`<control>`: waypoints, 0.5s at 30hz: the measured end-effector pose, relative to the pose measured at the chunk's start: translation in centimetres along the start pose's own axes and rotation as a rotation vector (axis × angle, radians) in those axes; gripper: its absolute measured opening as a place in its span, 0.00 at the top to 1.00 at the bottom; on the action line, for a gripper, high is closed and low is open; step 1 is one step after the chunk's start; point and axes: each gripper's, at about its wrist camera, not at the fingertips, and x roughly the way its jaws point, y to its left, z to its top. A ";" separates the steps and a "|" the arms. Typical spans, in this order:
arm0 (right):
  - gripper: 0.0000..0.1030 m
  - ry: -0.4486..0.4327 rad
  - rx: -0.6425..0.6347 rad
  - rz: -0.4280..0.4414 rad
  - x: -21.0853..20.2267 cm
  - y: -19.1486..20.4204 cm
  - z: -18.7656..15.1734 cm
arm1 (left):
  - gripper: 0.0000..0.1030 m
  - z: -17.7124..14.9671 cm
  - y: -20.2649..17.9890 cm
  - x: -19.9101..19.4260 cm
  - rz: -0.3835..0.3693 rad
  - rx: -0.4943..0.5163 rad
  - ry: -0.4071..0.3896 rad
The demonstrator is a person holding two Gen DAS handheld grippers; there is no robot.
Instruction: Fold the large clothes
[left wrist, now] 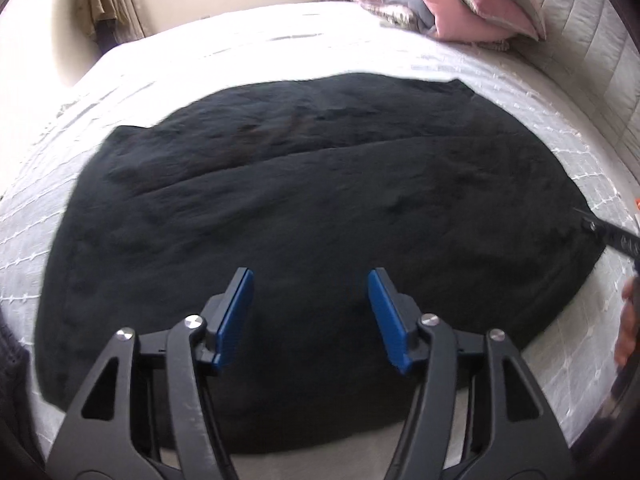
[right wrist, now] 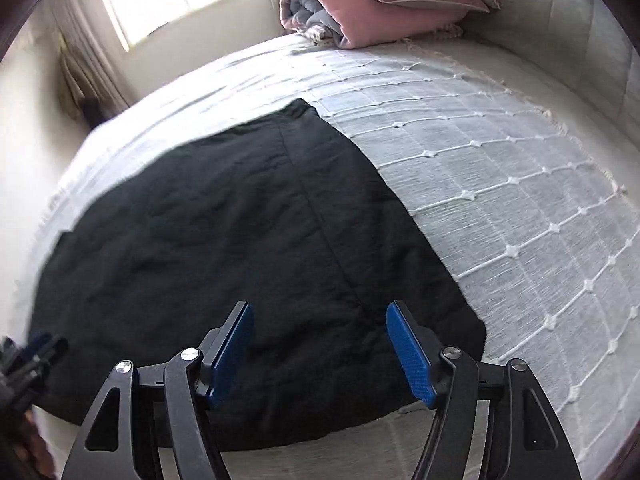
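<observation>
Bedspread (right wrist: pixel 500 184) beside black garment (right wrist: pixel 224 216).

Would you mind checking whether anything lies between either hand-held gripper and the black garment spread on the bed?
Nothing visible does. The left hand-held gripper and the right hand-held gripper both hang open directly over the black garment, with only air between. The pink bedding sits far off by the headboard, on the white bedspread.
</observation>
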 end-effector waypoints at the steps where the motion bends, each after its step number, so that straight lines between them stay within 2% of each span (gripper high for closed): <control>1: 0.32 -0.009 -0.011 -0.008 -0.1 0.3 0.1 | 0.41 0.6 -0.2 1.2 0.006 -0.021 0.035; 4: 0.32 -0.030 -0.018 0.020 -0.9 0.4 0.1 | 0.41 2.7 0.0 2.7 0.050 -0.068 0.046; 7: 0.32 -0.006 -0.014 0.024 -0.5 0.4 -0.2 | 0.40 5.5 0.3 4.6 0.102 -0.061 0.054; 10: 0.32 0.001 -0.017 0.022 -0.3 0.6 -0.1 | 0.41 8.3 1.5 6.3 0.082 -0.106 0.076; 15: 0.32 -0.002 0.012 0.078 -0.8 0.8 0.2 | 0.41 12.1 2.9 8.4 0.043 -0.183 0.072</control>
